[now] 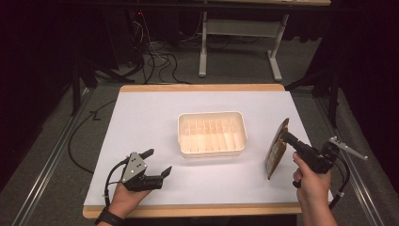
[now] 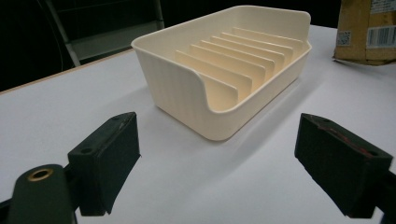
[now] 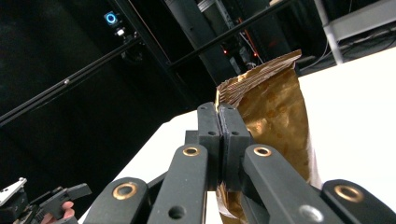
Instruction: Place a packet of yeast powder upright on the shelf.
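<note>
We see a wide white tabletop with a pale wooden edge taking up most of the high view, with the person's hands coming in from six o'clock. At its centre sits a cream plastic rectangular tray with upright ribs across its floor, its long side lying from nine to three o'clock; in the left gripper view the tray stands just ahead of the jaws, one rounded corner turned toward them. At about four o'clock from the tray, well apart from it, we find a flat brown and gold foil pouch, held on edge above the tabletop near its right side. Its long axis runs from roughly one o'clock at the crimped top end to seven o'clock at the lower end, so it leans a little to the right as it rises. The right gripper is clamped on the pouch near that upper end; in the right gripper view its jaws are pressed together on the crinkled foil pouch, whose sealed end pokes up past them. The left gripper rests low at about seven o'clock from the tray, its jaws spread wide with only bare tabletop between them, pointing toward the tray.
</note>
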`<state>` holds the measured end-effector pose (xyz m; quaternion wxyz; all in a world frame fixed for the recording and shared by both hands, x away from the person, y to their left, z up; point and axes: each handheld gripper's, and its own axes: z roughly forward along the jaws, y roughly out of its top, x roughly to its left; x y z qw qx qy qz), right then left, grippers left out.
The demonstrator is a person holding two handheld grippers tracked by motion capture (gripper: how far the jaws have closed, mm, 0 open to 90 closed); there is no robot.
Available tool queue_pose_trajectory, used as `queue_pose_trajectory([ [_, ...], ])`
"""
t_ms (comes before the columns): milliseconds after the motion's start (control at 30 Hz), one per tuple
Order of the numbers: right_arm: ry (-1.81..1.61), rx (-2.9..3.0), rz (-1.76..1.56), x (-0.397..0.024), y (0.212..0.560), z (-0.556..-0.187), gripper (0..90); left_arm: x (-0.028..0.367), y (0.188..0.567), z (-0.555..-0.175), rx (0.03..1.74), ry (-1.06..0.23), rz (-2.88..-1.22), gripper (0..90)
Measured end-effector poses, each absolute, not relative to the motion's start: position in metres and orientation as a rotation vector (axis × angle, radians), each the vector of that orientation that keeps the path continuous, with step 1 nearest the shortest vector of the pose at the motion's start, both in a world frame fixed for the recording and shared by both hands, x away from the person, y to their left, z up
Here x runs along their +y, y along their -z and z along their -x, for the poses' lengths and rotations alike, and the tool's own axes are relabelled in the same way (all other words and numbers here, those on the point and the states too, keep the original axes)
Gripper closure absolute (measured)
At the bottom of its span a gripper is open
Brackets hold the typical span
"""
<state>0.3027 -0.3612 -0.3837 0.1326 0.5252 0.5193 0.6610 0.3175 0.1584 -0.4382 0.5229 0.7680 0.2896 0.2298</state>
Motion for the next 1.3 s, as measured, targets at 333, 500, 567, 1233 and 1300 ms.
queue_pose_trajectory([
  [333, -1.934, 1.534, -1.461, -0.351, 0.373, -0.3, 90.0, 0.159, 0.438, -0.317, 0.697, -0.554, -1.83, 14.4],
  [500, -1.949, 1.549, -1.423, -0.344, 0.365, -0.301, 90.0, 0.16, 0.438, -0.317, 0.699, -0.552, -1.826, 14.4],
  [567, -1.953, 1.552, -1.409, -0.342, 0.361, -0.302, 90.0, 0.161, 0.438, -0.317, 0.701, -0.553, -1.824, 14.4],
  [1233, -1.974, 1.6, -1.304, -0.324, 0.322, -0.308, 90.0, 0.165, 0.435, -0.316, 0.71, -0.558, -1.805, 14.4],
  [1300, -1.981, 1.608, -1.296, -0.321, 0.318, -0.309, 90.0, 0.164, 0.435, -0.316, 0.708, -0.559, -1.808, 14.4],
])
